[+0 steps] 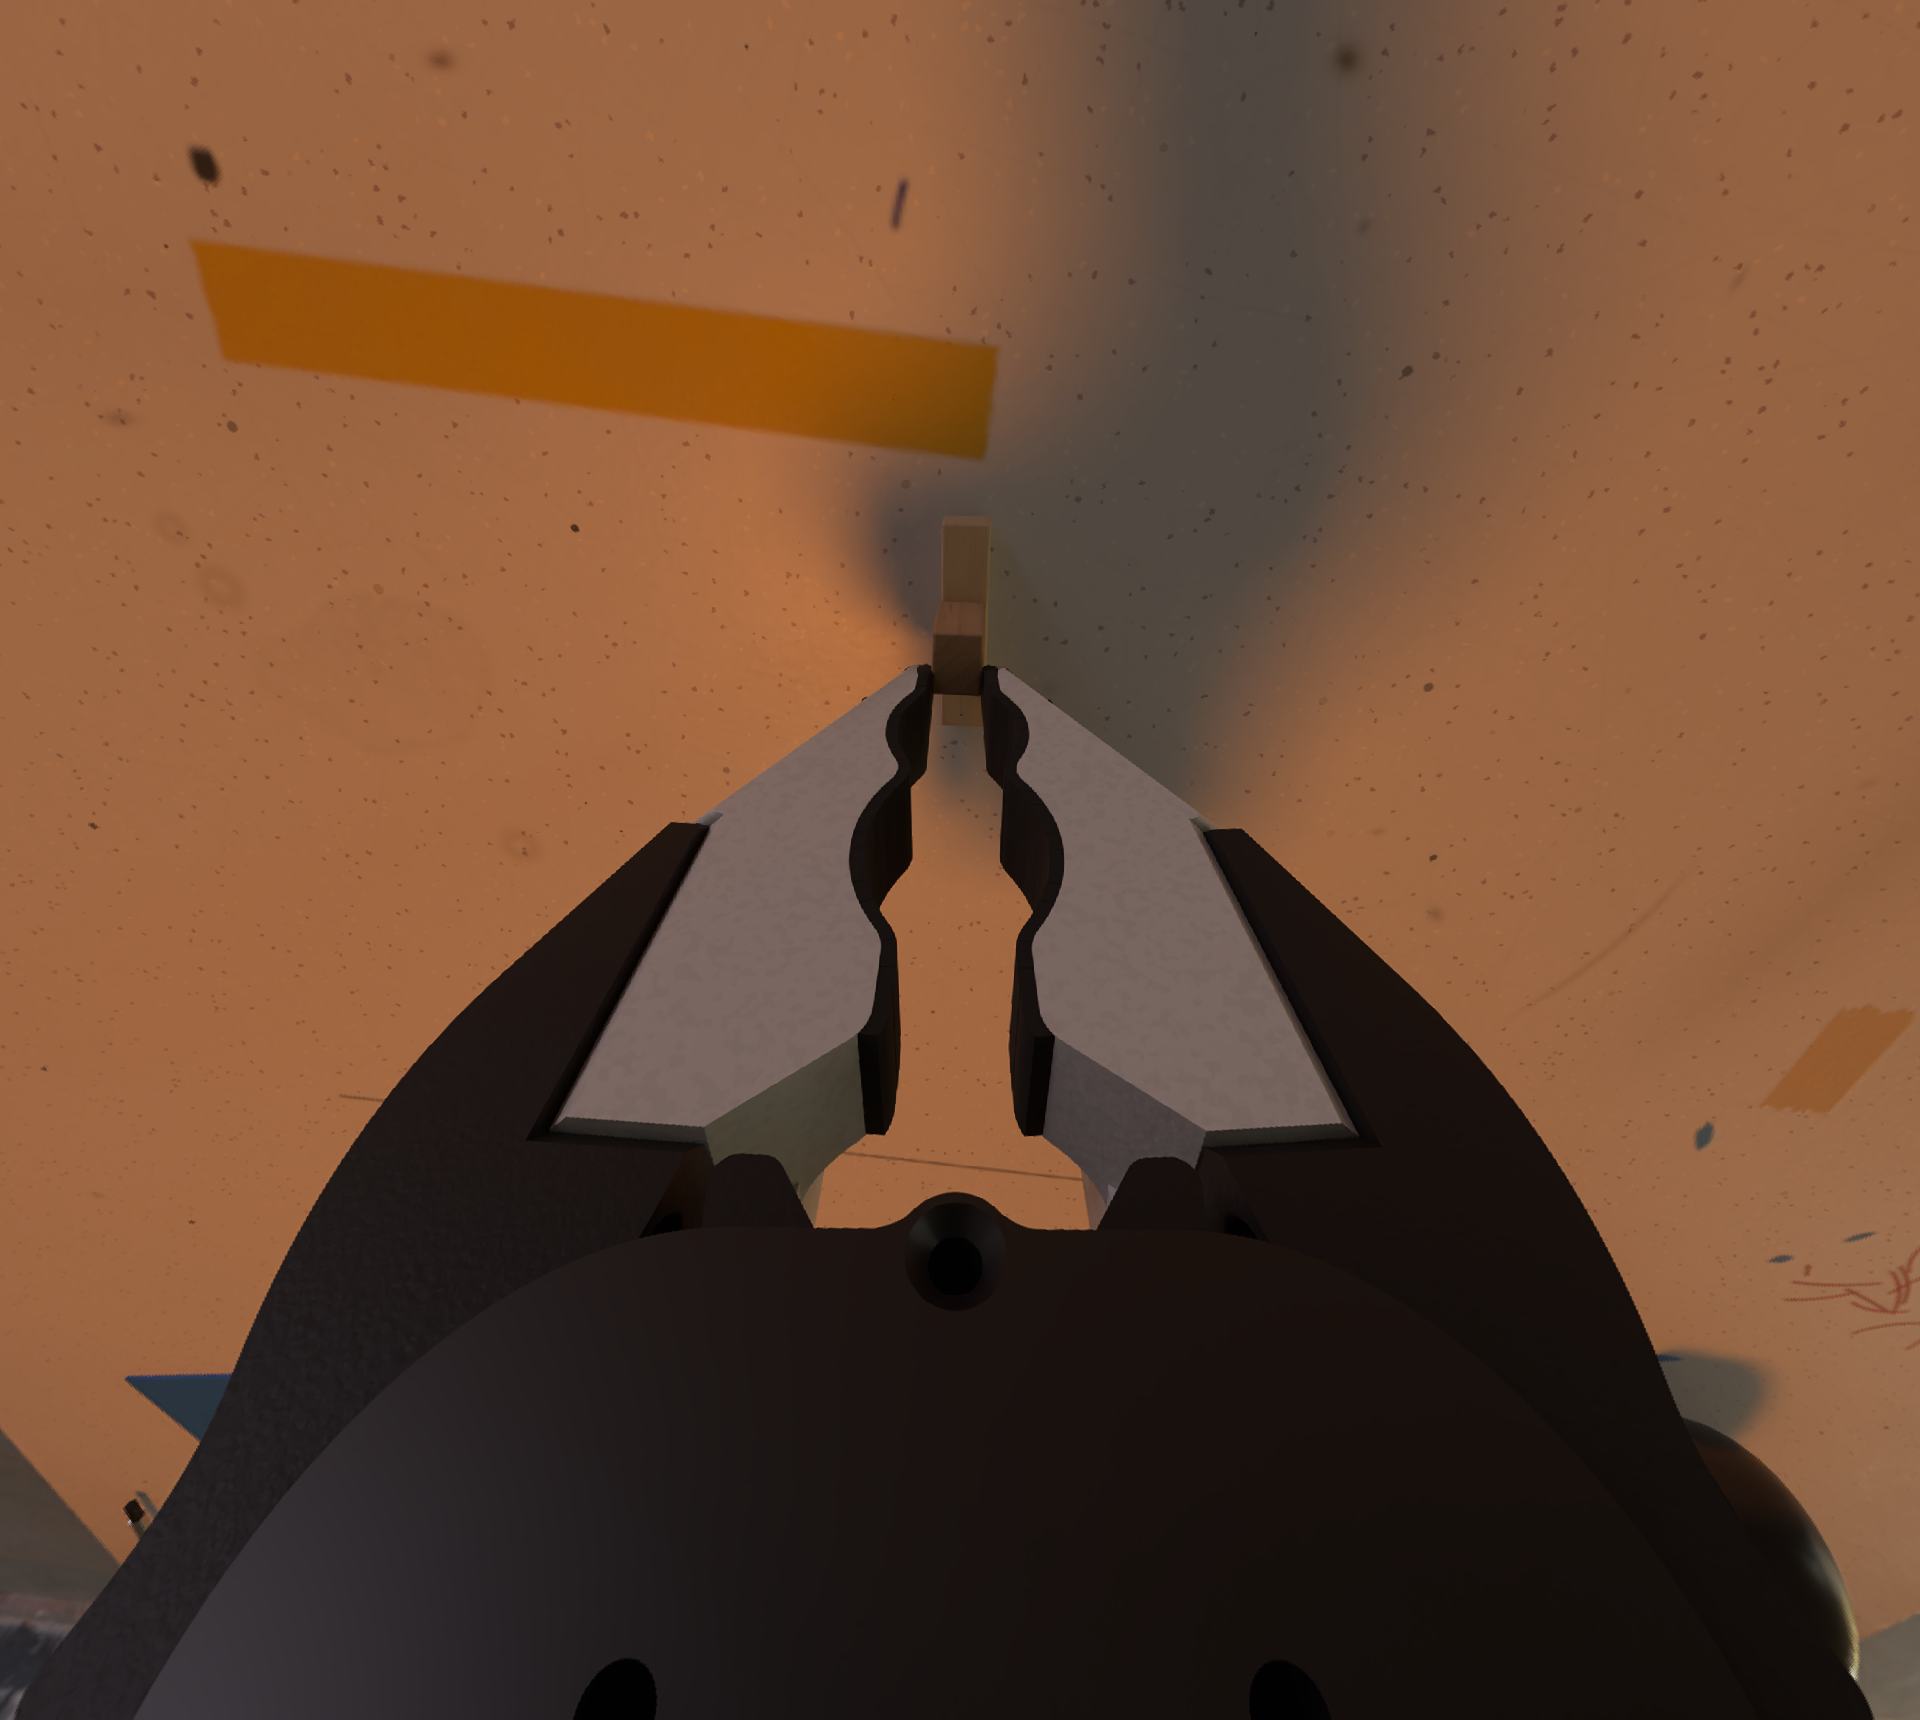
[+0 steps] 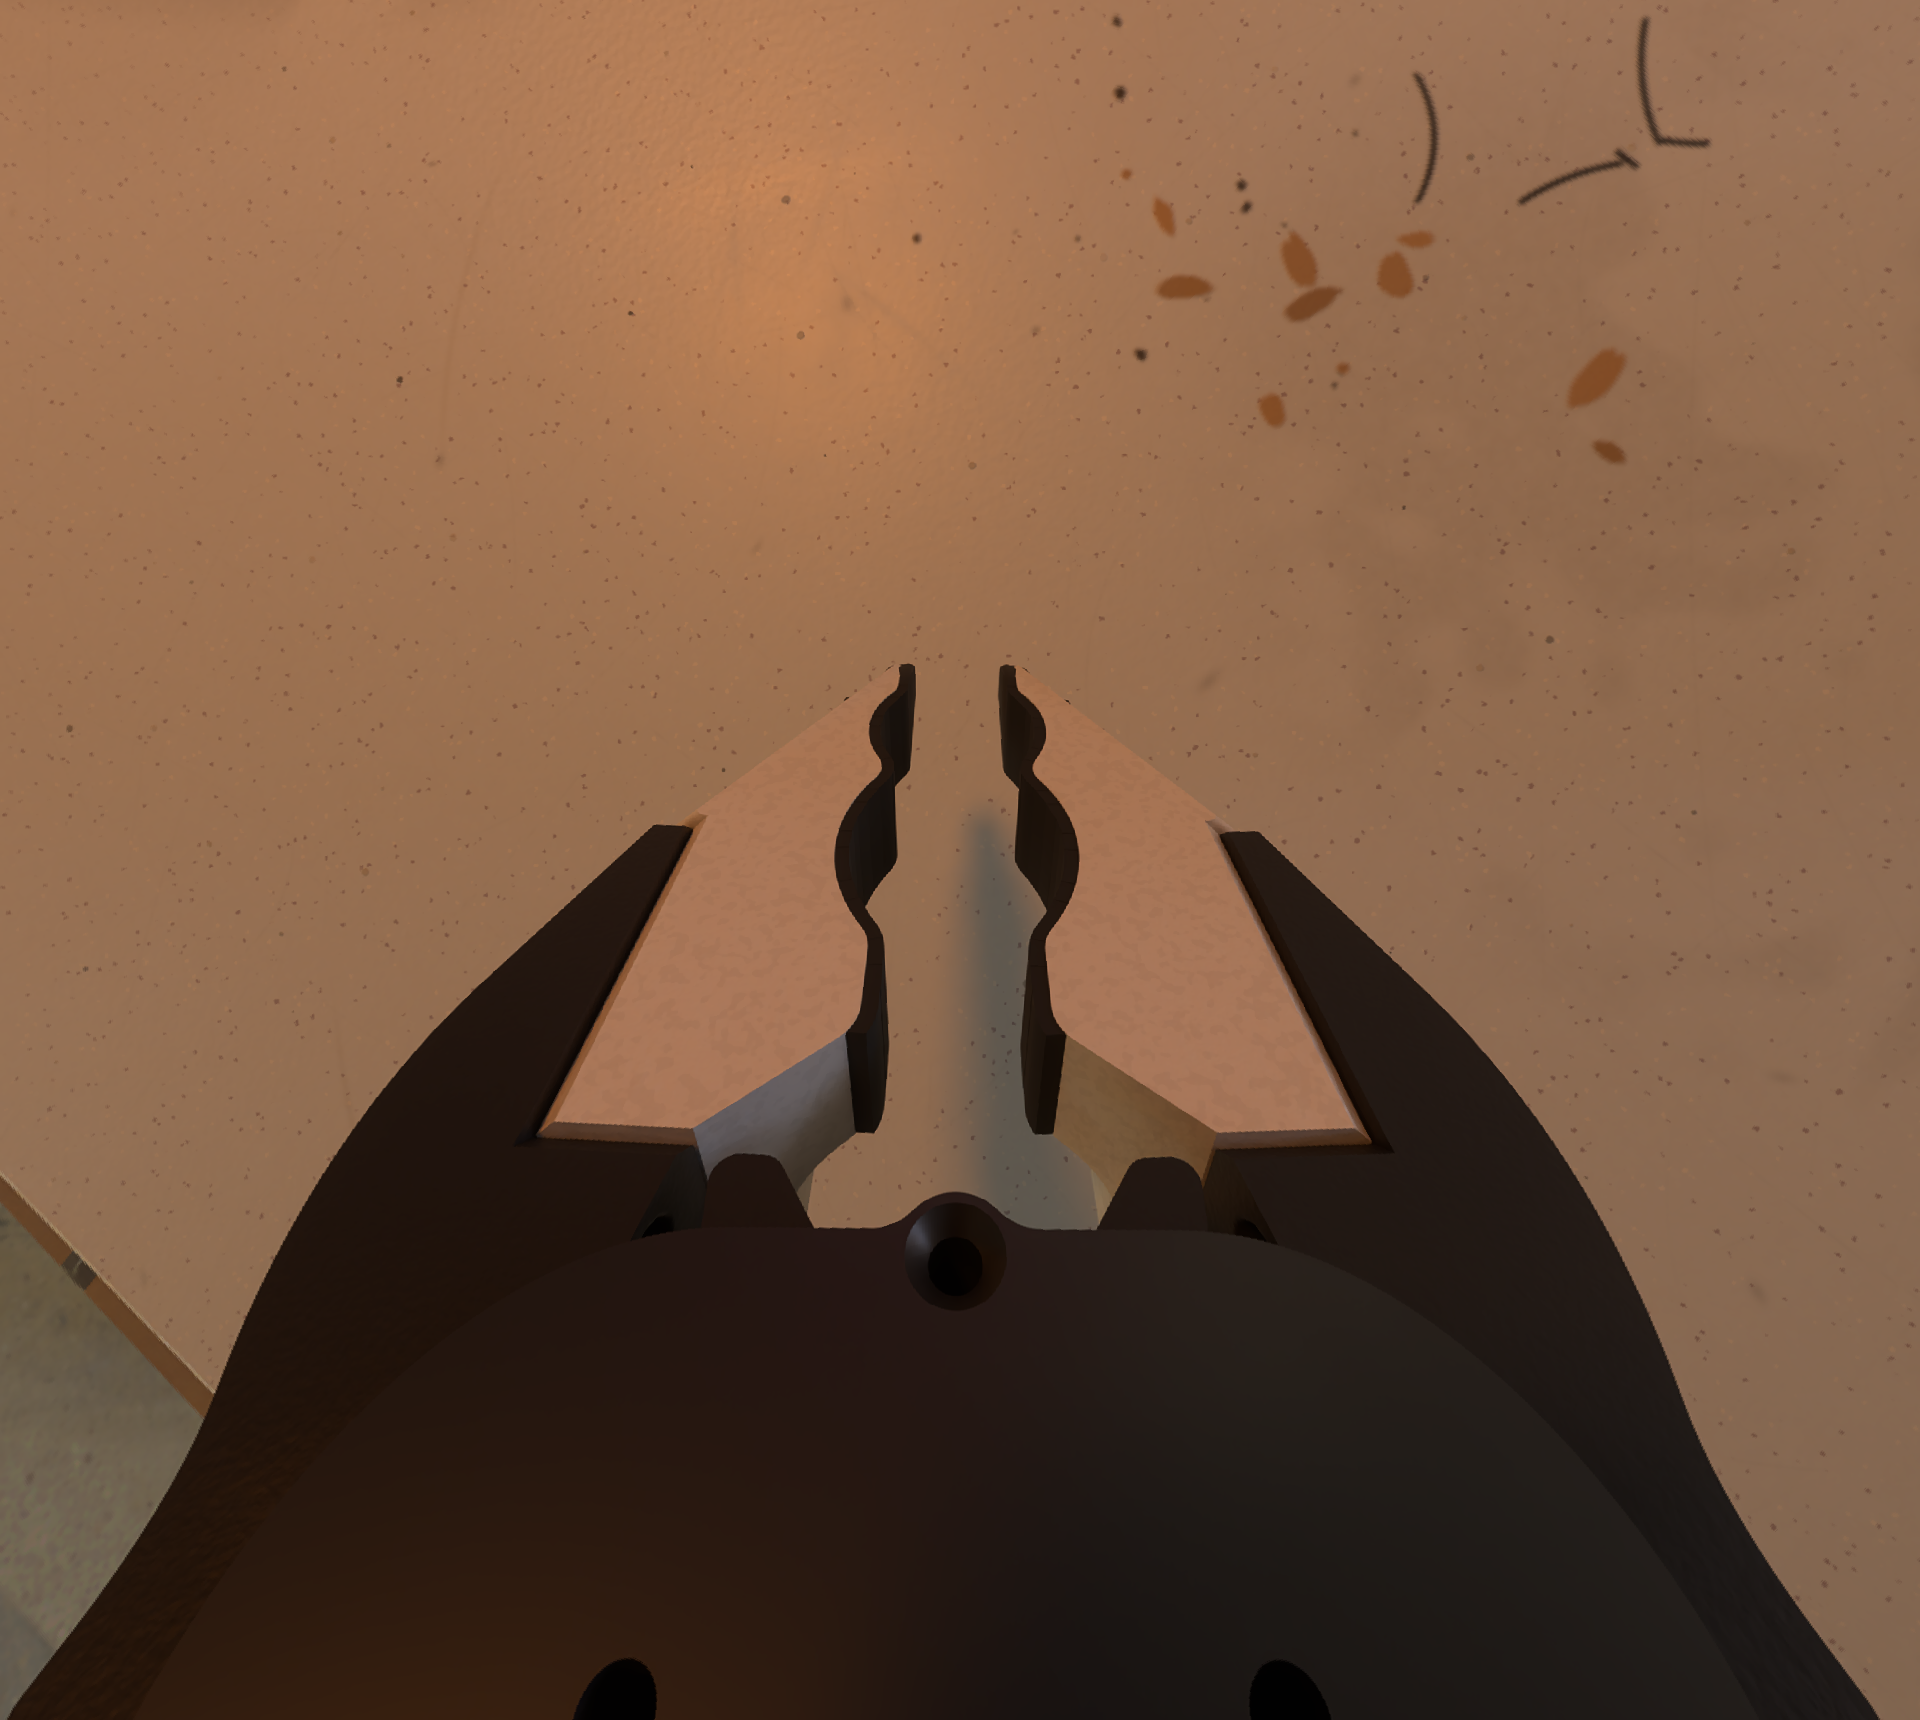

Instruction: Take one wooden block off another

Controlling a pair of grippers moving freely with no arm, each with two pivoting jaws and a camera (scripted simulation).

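Observation:
In the left wrist view my left gripper (image 1: pixel 958 681) is shut on a small wooden block (image 1: pixel 956 657), its fingertips pressing on both sides. A paler, longer wooden block (image 1: pixel 965 558) lies on the tan table directly under and beyond the held one. I cannot tell whether the two blocks touch. A dark shadow falls on the table to the right of the blocks. In the right wrist view my right gripper (image 2: pixel 956 683) hovers over bare table with a narrow gap between its jaws and nothing in it. No block shows in that view.
A yellow tape strip (image 1: pixel 592 345) lies on the table beyond the blocks at the left. A small orange tape piece (image 1: pixel 1839 1057) is at the right. Brown spots (image 2: pixel 1299 268) and pen marks (image 2: pixel 1579 179) mark the table. The table edge (image 2: pixel 104 1296) runs at lower left.

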